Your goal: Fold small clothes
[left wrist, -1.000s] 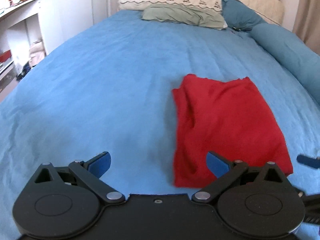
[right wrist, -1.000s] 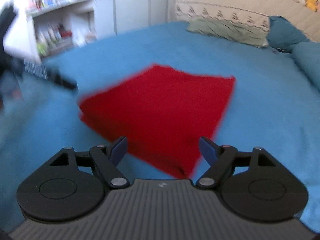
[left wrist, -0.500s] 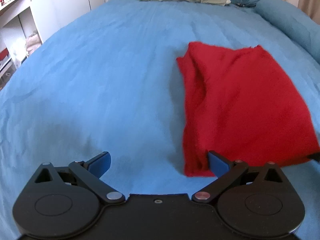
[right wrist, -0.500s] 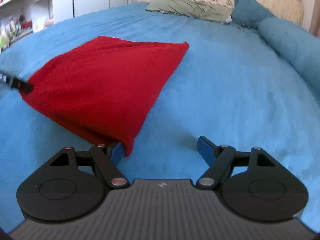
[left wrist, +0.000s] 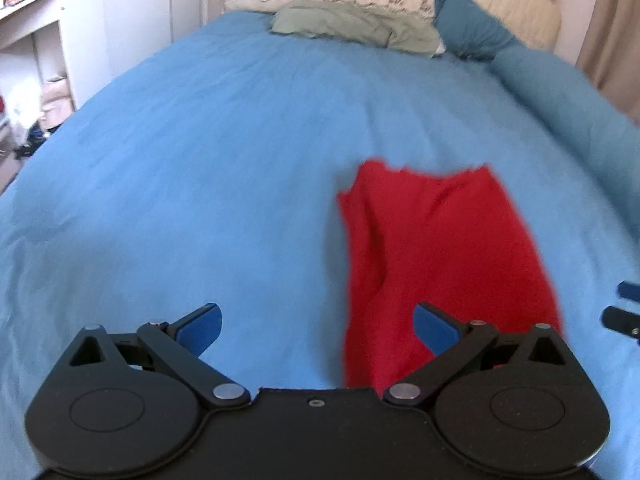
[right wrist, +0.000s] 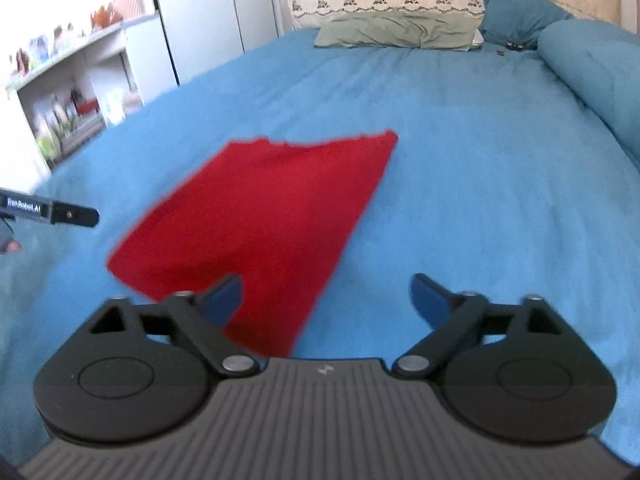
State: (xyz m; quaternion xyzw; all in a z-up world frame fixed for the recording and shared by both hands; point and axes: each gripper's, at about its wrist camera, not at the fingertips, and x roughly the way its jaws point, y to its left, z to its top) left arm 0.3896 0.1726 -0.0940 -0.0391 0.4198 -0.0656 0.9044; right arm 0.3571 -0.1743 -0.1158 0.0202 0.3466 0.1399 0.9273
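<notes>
Here, a soft, light red garment (left wrist: 444, 248) lies folded on the blue bedspread (left wrist: 200, 160), both the left gripper (left wrist: 316, 324) and right gripper (right wrist: 326, 294) hovering empty, jaws apart, its near corners likely the best hold

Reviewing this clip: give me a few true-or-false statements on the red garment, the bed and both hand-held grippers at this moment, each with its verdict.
1. The red garment lies on the blue bedspread. True.
2. The left hand-held gripper is shut on the garment. False: its jaws are open and hold nothing.
3. The right hand-held gripper is open. True.
4. A green pillow lies at the head of the bed. True.
5. The garment hangs in the air. False: it rests on the bed.
</notes>
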